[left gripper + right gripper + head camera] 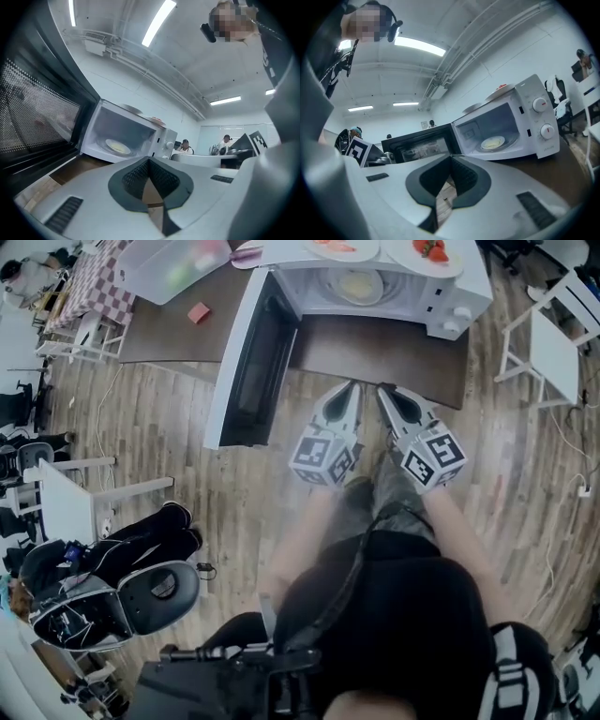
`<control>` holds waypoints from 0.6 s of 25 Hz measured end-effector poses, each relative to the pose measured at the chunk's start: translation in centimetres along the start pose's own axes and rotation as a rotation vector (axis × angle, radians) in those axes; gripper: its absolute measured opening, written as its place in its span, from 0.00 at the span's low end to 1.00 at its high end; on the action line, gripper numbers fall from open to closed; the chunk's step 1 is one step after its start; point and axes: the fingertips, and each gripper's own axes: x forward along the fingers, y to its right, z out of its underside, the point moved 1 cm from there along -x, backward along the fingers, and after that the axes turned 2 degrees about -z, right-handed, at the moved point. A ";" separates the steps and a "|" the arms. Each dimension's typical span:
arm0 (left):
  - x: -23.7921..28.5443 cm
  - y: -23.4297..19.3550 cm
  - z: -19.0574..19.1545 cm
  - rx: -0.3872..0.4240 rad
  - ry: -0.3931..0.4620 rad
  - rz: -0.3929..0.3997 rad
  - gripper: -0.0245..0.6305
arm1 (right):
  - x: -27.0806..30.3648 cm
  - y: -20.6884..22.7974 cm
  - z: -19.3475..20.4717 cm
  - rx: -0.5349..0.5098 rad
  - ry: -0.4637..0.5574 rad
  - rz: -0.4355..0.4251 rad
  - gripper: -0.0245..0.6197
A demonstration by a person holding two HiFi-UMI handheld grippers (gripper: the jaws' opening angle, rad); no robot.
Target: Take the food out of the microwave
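Note:
A white microwave stands on a brown table with its door swung wide open to the left. Inside it lies a plate of pale yellow food, also seen as the plate in the left gripper view and the plate in the right gripper view. My left gripper and right gripper hover side by side over the table's near edge, well short of the microwave. Both point level at the cavity. Each has its jaws shut and empty, as the left gripper and right gripper show.
Two plates, one with red food, rest on top of the microwave. A clear plastic bin and a small pink block lie on the table's left part. A white chair stands right, an office chair left.

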 end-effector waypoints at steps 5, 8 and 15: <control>1.6 -1.0 0.3 -0.005 0.013 -0.010 0.04 | 1.7 1.5 0.2 0.010 0.000 0.008 0.04; 2.9 -2.2 0.4 -0.011 0.021 -0.032 0.04 | 3.7 1.9 0.7 0.019 -0.011 -0.027 0.05; 5.8 -4.4 0.6 -0.021 0.006 -0.071 0.04 | 6.7 4.5 0.2 0.014 -0.025 -0.026 0.05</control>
